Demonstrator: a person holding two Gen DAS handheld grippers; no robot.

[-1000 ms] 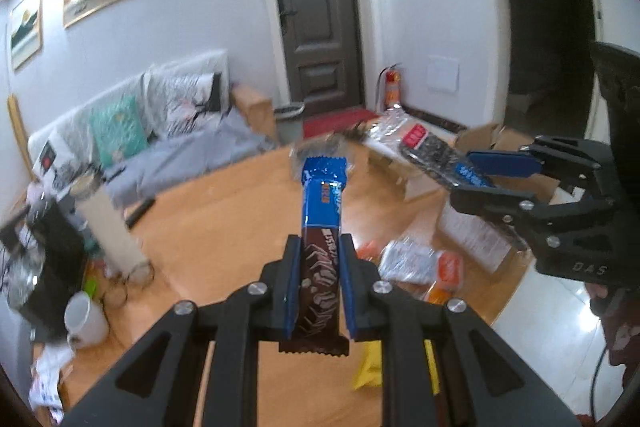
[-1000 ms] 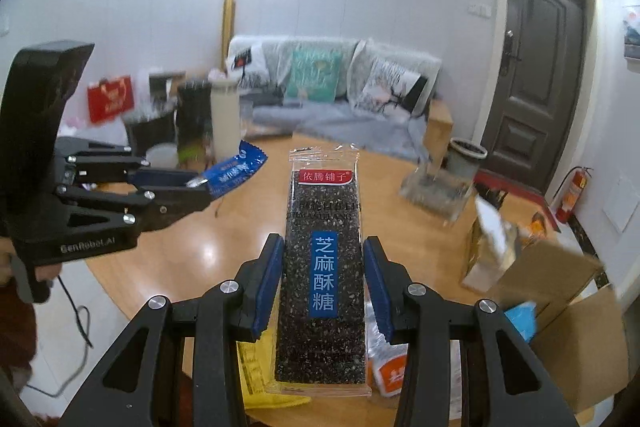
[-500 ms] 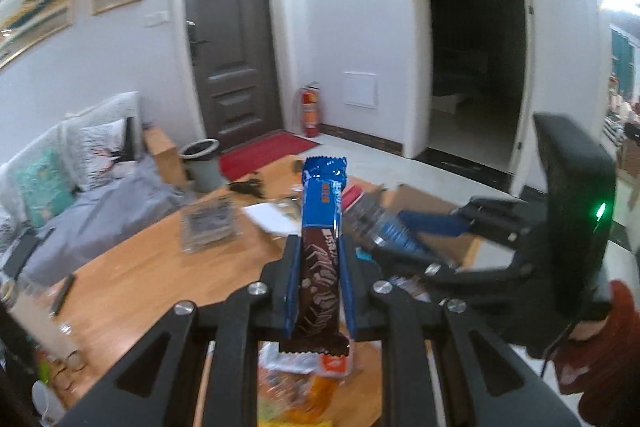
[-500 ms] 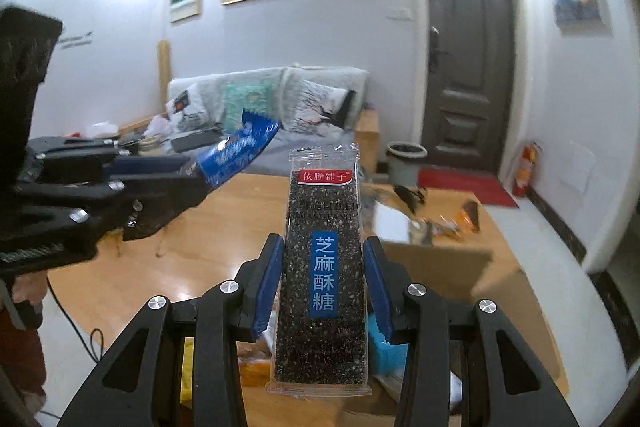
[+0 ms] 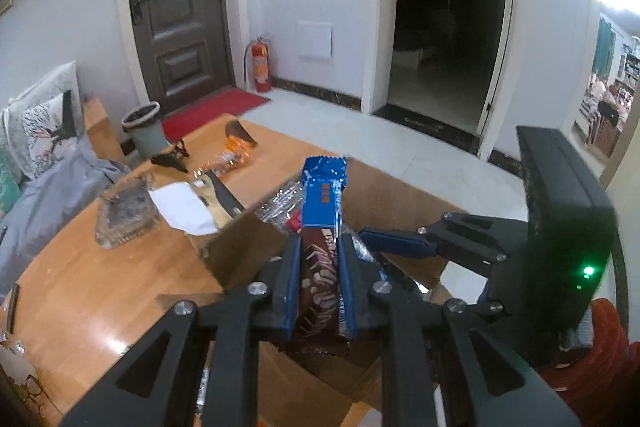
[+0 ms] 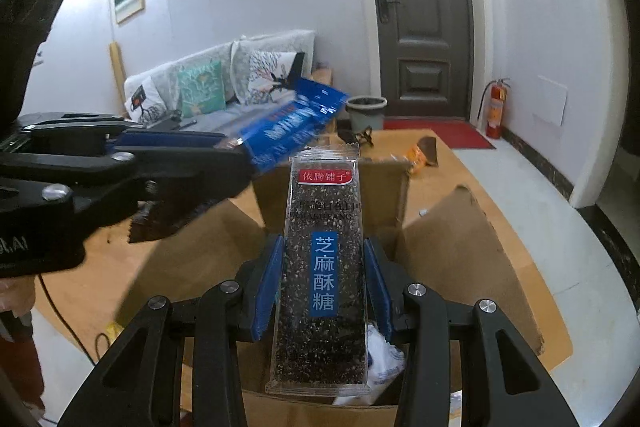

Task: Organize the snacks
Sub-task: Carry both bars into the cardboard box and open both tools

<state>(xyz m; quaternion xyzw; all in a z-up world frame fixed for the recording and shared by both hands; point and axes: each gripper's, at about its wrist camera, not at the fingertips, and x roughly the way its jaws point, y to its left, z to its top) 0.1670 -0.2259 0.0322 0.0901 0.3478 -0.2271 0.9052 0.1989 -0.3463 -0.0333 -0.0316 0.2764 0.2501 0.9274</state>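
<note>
My left gripper (image 5: 320,267) is shut on a blue and brown chocolate bar (image 5: 322,227), held upright over an open cardboard box (image 5: 240,247). My right gripper (image 6: 323,275) is shut on a clear pack of black sesame candy (image 6: 322,267) with a blue label, held over the same box (image 6: 460,247). The left gripper with its blue bar (image 6: 292,127) reaches in from the left in the right wrist view. The right gripper (image 5: 384,241) reaches in from the right in the left wrist view, its pack mostly hidden behind my bar.
The box stands on a wooden table (image 5: 100,287). A glass ashtray (image 5: 128,207), white paper (image 5: 180,205) and orange snack packs (image 5: 236,151) lie beyond the box. White and blue packs (image 6: 384,355) lie inside it. A sofa (image 6: 224,79) and bin (image 6: 366,111) stand behind.
Both grippers have swung right and moved over the open box, each still holding its snack. They now sit closer together above the box opening.
</note>
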